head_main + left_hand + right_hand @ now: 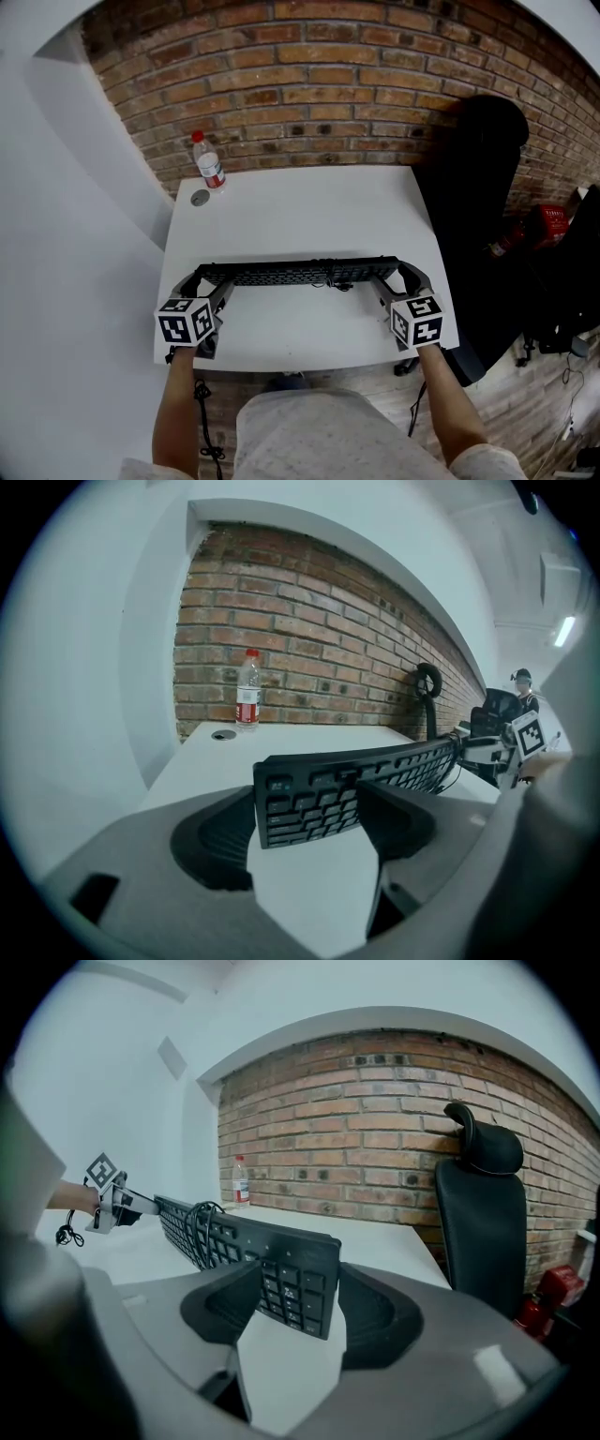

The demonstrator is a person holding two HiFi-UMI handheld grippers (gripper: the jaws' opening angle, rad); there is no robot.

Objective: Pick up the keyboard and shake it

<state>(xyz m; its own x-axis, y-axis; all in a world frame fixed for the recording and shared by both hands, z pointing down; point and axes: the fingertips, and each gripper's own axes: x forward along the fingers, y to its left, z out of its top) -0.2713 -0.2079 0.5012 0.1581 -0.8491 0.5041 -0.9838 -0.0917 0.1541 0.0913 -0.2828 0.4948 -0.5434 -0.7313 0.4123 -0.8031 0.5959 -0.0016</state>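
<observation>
**Inspector:** Head view, item one. Where is the keyboard (300, 273)?

**Assistant:** Centre of the frame, running crosswise over the near half of the white table (300, 202). It is tipped up with the keys facing the person. I cannot tell whether its lower edge clears the tabletop.

**Inspector:** State of the left gripper (309, 819)?

**Assistant:** In the left gripper view the keyboard's left end sits between the two jaws, with both pads against it. Recorded as grasping the keyboard.

**Inspector:** And the right gripper (291, 1299)?

**Assistant:** Same finding. In the right gripper view the jaws are clenched on the keyboard's right end, with the number keys showing between the pads. A coiled black cable (192, 1225) hangs over the keyboard at the middle left of that view.

**Inspector:** Surroundings?

**Assistant:** In the head view a clear bottle (208, 163) with a red label stands upright at the table's far corner, upper left of centre. A round grey disc (200, 198) lies just beside it. A brick wall (309, 84) runs across the top of the frame. A black chair (473, 216) stands against the table's right side.
</observation>
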